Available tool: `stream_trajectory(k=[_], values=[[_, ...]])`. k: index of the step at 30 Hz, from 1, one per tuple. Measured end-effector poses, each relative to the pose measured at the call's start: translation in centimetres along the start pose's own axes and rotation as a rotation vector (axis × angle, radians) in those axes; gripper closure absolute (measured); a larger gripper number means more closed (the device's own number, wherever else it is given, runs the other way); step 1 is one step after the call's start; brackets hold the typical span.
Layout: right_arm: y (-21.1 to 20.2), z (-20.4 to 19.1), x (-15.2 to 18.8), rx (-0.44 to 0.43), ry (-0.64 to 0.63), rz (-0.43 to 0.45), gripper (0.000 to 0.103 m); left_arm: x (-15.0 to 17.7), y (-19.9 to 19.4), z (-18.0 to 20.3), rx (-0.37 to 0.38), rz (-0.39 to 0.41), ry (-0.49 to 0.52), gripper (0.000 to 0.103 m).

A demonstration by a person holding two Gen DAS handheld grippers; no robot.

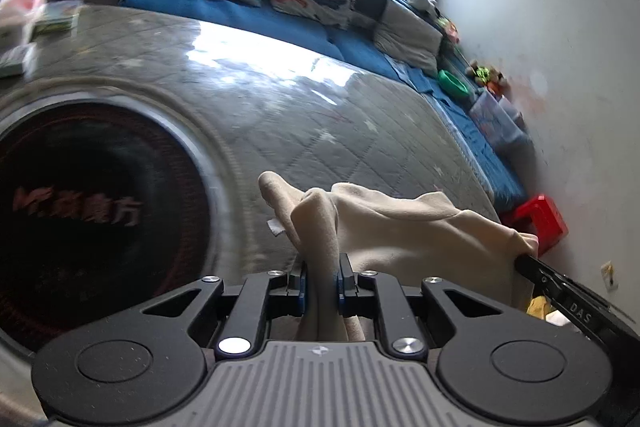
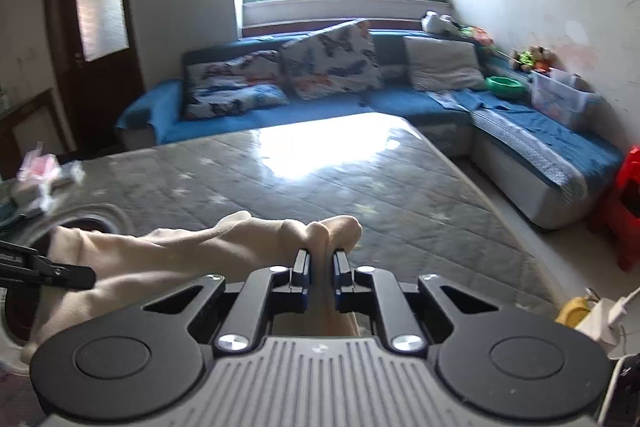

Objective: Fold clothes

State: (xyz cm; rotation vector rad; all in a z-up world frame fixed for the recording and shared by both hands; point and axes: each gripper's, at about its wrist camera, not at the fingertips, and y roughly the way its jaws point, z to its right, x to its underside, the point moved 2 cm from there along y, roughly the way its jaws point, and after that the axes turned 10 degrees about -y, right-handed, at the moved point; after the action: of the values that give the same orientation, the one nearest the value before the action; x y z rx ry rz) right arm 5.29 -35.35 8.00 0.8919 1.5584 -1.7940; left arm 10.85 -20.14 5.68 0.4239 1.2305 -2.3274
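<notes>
Tension is being carried evenly while the left gripper [image 1: 322,283] and right gripper [image 2: 321,273] are each clamping an edge of the cream fleece garment [image 1: 404,223] above the grey quilted tabletop [image 1: 280,115], so keeping both grips level is advisable

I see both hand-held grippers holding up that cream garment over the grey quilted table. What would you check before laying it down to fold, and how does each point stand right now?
1. Left hand-held gripper clamped on the cream garment: ok, cloth is bunched between its pads.
2. Right hand-held gripper clamped on the garment: ok, cloth is pinched there too.
3. Cloth spans between the two grips: ok, though it sags and is creased.
4. Bare area on the quilted table ahead: ok.
5. Dark round inset close beside the garment: cannot tell whether cloth would land on it.
6. Which part of the garment each gripper holds: cannot tell.
</notes>
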Motion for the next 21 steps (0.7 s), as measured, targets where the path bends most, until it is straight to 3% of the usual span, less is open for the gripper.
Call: stream_trajectory(k=[11,15,18,21], values=[[3.4,2.0,2.4,0.076,0.024,-0.101,0.093,0.5,3.7,0.4,-0.051,-0.076,0.030,0.086],[4.5,2.2,3.0,0.094,0.044,-0.144,0.092,0.5,3.9,-0.2,-0.081,-0.082,0.037,0.076],[4.7,2.1,3.0,0.114,0.054,-0.146,0.091,0.6,3.7,0.0,-0.099,-0.070,0.070,0.073],[4.1,1.9,2.5,0.128,0.037,-0.118,0.090,0.8,3.4,0.2,-0.125,-0.045,0.112,0.062]])
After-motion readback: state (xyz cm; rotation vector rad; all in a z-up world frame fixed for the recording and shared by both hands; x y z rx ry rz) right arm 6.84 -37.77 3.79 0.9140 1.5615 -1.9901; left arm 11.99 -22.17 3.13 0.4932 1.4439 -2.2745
